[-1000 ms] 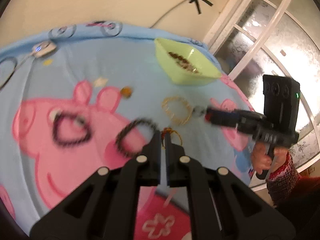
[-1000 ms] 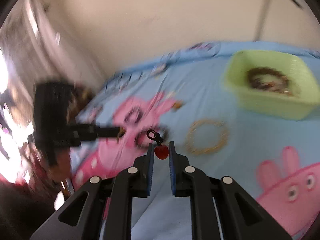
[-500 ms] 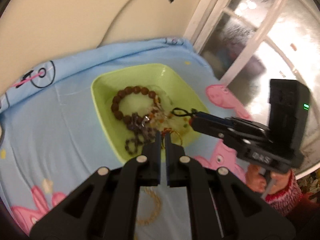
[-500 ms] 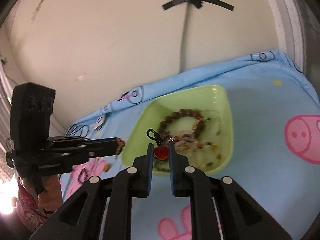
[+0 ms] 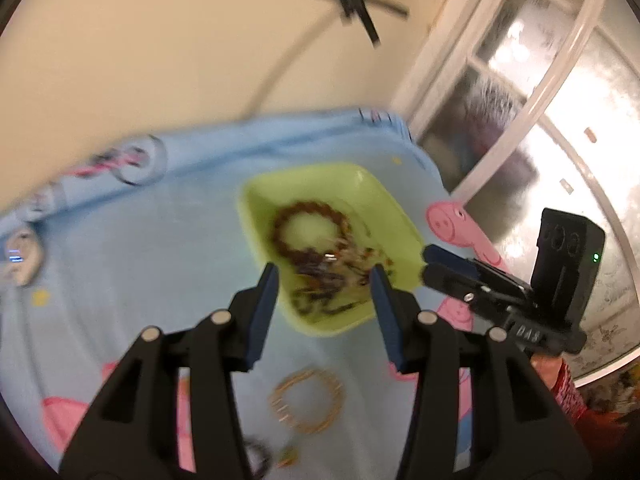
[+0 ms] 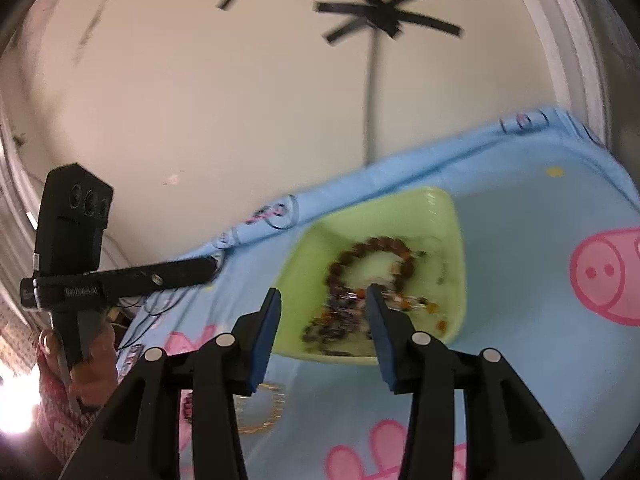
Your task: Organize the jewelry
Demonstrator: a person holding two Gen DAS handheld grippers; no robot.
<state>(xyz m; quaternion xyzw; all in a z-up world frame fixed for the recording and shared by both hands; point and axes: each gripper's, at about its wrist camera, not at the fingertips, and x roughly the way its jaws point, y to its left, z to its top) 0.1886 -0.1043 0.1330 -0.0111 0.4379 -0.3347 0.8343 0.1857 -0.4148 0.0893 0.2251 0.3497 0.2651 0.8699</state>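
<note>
While both tools hang above the green bowl (image 5: pixel 394 216), I see my left gripper (image 5: pixel 323 278) spread wide with nothing between its pads, and my right gripper (image 6: pixel 322 300) just as wide and bare. The brown bead bracelet (image 6: pixel 374 256) lies inside the bowl amid a blurred tangle of smaller pieces. A gold bangle (image 5: pixel 307 406) rests on the blue cartoon sheet (image 5: pixel 140 260), near the bowl's close rim. The bowl sits toward the sheet's far edge, by the wall (image 6: pixel 220 100).
</note>
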